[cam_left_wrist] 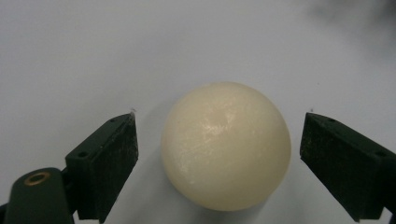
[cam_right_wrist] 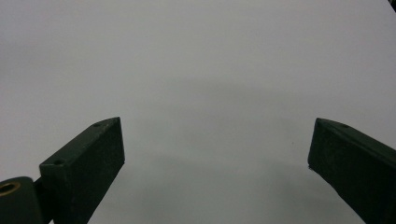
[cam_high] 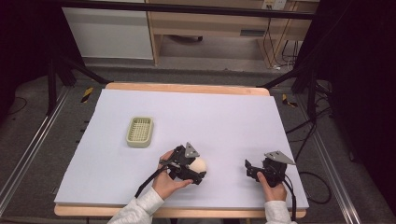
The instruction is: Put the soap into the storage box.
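Low in the middle of the high view, the person's left gripper (cam_high: pixel 200 170) sits over a cream-coloured ball (cam_high: pixel 199 164) that rests on the pale sheet (cam_high: pixel 210 116) covering the table. In the left gripper view the ball (cam_left_wrist: pixel 226 145) fills the lower centre of the frame, lying on the sheet between the two black jaws; a strip of the white surface shows on either side of it, so the jaws stand wide apart and neither pad presses on the ball. The left gripper (cam_left_wrist: pixel 219 140) has hold of nothing. To the lower right of the high view, the right gripper (cam_high: pixel 251 169) is held just above the sheet, well apart from the ball. In the right gripper view, the right gripper (cam_right_wrist: pixel 217 140) has its jaws spread wide with only bare sheet between them. Up and to the left of the ball in the high view, a small pale green basket (cam_high: pixel 140 131) with a gridded bottom sits on the sheet, apart from both grippers.
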Available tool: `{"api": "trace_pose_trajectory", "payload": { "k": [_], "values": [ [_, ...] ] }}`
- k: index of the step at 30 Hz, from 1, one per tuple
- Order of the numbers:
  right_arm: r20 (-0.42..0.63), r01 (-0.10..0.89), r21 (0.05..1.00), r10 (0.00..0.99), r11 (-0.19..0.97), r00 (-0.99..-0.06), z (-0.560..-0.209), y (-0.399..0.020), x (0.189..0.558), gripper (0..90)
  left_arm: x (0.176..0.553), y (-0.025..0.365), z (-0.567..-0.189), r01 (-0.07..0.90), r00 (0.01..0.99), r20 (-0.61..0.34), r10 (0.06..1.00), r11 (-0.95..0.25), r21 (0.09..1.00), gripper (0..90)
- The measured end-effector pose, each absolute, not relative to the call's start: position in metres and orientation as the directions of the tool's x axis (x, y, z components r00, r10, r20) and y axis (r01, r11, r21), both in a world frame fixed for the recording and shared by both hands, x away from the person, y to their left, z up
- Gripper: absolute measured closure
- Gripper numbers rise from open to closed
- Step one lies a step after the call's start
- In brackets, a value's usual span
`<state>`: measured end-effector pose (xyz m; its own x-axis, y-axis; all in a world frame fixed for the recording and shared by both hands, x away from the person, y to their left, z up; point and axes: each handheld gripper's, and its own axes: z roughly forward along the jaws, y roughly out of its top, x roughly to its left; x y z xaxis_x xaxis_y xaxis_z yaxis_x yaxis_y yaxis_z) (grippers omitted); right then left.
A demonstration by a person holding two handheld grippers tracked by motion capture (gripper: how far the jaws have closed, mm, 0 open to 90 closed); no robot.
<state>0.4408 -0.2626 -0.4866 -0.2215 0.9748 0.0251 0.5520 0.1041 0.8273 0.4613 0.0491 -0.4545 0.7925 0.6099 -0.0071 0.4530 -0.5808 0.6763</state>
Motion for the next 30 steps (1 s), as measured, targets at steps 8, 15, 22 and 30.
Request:
{"api": "trace_pose_trajectory", "payload": {
  "k": [8, 15, 22, 30],
  "values": [
    [0.021, 0.550, 0.828, 0.975, 0.108, -0.223, -0.487, -0.263, 0.441, 4.1, 0.464, 0.047, -0.461, 0.466, 0.792, -0.006, 0.611, -0.598, 0.652, 13.9],
    [0.024, 0.552, 0.827, 0.975, 0.106, -0.223, -0.487, -0.262, 0.441, 4.1, 0.464, 0.044, -0.466, 0.470, 0.797, -0.011, 0.604, -0.608, 0.640, 17.7],
    [0.024, 0.553, 0.827, 0.974, 0.107, -0.224, -0.487, -0.262, 0.441, 4.1, 0.463, 0.043, -0.467, 0.470, 0.798, -0.007, 0.603, -0.614, 0.634, 21.4],
    [0.024, 0.553, 0.826, 0.974, 0.107, -0.225, -0.487, -0.263, 0.441, 4.2, 0.463, 0.041, -0.471, 0.479, 0.794, -0.013, 0.608, -0.611, 0.631, 23.0]
  ]
}}
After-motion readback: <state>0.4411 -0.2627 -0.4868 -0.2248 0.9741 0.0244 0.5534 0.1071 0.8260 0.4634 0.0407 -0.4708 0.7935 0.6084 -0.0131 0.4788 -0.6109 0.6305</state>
